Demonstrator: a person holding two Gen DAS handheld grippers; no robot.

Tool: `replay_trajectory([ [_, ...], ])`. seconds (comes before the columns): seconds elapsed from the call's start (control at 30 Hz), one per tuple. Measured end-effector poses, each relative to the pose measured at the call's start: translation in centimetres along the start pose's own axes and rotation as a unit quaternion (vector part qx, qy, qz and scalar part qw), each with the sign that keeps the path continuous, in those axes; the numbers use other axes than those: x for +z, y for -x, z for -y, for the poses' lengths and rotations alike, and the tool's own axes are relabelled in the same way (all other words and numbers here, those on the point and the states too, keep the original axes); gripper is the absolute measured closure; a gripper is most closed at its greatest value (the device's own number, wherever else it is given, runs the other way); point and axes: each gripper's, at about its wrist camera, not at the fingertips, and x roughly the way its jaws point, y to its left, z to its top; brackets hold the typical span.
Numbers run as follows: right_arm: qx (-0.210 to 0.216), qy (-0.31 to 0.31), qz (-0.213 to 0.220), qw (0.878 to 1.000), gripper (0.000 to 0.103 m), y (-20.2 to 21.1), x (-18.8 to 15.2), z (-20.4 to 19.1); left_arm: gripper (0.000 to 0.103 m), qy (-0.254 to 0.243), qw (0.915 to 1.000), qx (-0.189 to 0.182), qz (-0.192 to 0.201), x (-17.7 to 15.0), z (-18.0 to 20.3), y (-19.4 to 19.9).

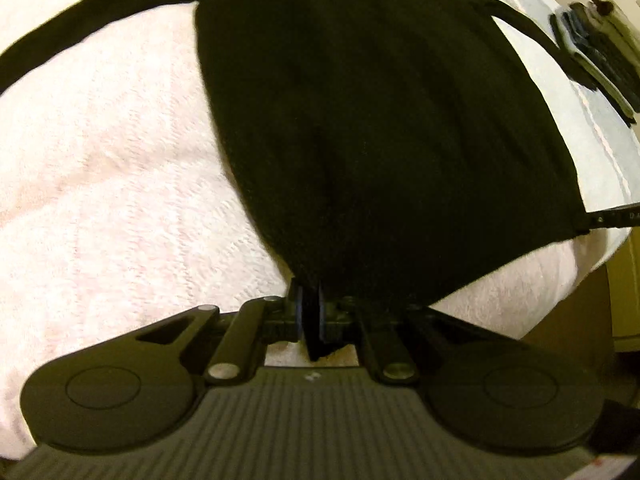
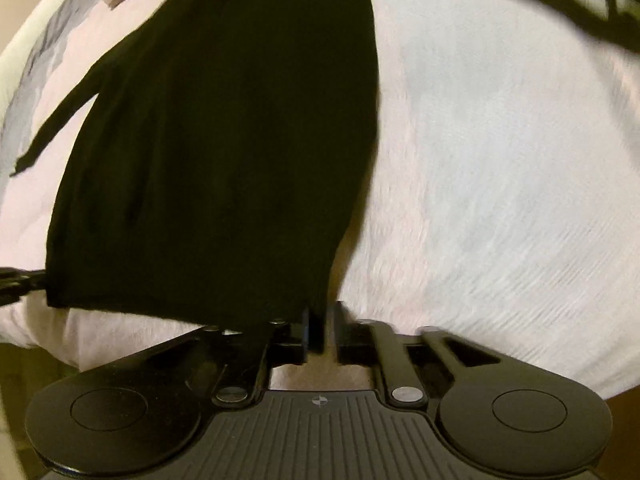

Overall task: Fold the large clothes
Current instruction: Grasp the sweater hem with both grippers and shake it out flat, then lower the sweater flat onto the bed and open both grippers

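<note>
A large black garment [image 1: 380, 120] lies spread on a pale pink fleece blanket [image 1: 100, 160]. A long thin strip of it [image 1: 80, 20] trails off to the upper left. My left gripper [image 1: 310, 314] points steeply down and is shut on the garment's near corner, with a fold of black cloth pinched between the pads. In the right wrist view the same garment [image 2: 220, 140] fills the left half. My right gripper [image 2: 323, 326] stands at its near right corner. The cloth edge hangs against the left finger [image 2: 306, 328], and a gap shows before the other finger.
A stack of dark folded clothes [image 1: 592, 48] lies at the blanket's far right. Grey patterned bedding [image 2: 48, 40] is at the far left in the right wrist view. The blanket's edge [image 1: 560, 280] drops off to the lower right, with brown floor beyond.
</note>
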Motion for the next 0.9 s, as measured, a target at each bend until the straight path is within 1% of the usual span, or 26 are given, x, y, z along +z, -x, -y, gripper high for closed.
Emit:
replay_trajectory([
  [0.03,-0.008,0.010,0.012,1.000,0.048,1.2,0.4,-0.5,0.096,0.003,0.9999,0.010,0.001,0.2,0.1,0.6],
  [0.07,-0.011,0.016,0.024,1.000,0.036,2.4,0.9,-0.9,0.095,0.006,0.9997,0.022,0.003,0.7,0.6,1.2],
  [0.1,-0.012,0.019,0.034,0.999,0.034,3.3,0.8,-0.7,0.095,0.009,0.9994,0.033,0.004,1.0,-0.2,2.3],
  [0.2,-0.010,0.024,0.045,0.999,0.034,6.3,2.7,-1.7,0.092,0.024,0.9980,0.055,0.022,1.9,-0.3,5.7],
  [0.27,-0.008,0.036,0.044,0.998,0.034,7.9,3.9,-2.9,0.085,0.033,0.9965,0.068,0.037,2.9,-0.1,8.0],
  [0.3,-0.008,0.046,0.044,0.998,0.034,8.8,4.6,-3.6,0.083,0.039,0.9955,0.074,0.046,3.5,0.1,9.2],
  [0.37,-0.006,0.063,0.047,0.997,0.034,9.9,5.5,-5.4,0.071,0.056,0.9932,0.083,0.060,4.6,0.5,11.3],
  [0.4,-0.005,0.069,0.049,0.996,0.034,10.4,6.0,-6.2,0.066,0.066,0.9918,0.084,0.069,5.3,0.8,12.3],
  [0.47,-0.002,0.074,0.049,0.996,0.034,11.2,6.7,-7.9,0.044,0.080,0.9895,0.084,0.087,6.5,1.7,14.1],
  [0.5,-0.004,0.076,0.048,0.996,0.034,11.4,7.2,-7.8,0.039,0.081,0.9883,0.083,0.099,7.2,2.2,14.8],
  [0.57,-0.009,0.081,0.040,0.996,0.034,11.9,8.2,-8.8,0.024,0.081,0.9868,0.082,0.113,8.6,3.3,16.0],
  [0.63,-0.009,0.087,0.029,0.996,0.034,11.9,8.4,-9.5,0.016,0.085,0.9860,0.082,0.117,10.0,4.3,16.6],
  [0.67,-0.009,0.088,0.024,0.996,0.034,11.9,8.5,-9.8,0.013,0.086,0.9860,0.083,0.117,10.9,5.0,16.7],
  [0.7,-0.009,0.087,0.022,0.996,0.034,12.0,8.3,-9.9,0.012,0.085,0.9860,0.085,0.116,11.4,5.6,16.7],
  [0.9,-0.002,0.090,0.016,0.996,0.033,12.3,7.9,-11.0,0.008,0.064,0.9888,0.079,0.110,11.2,8.0,16.7],
])
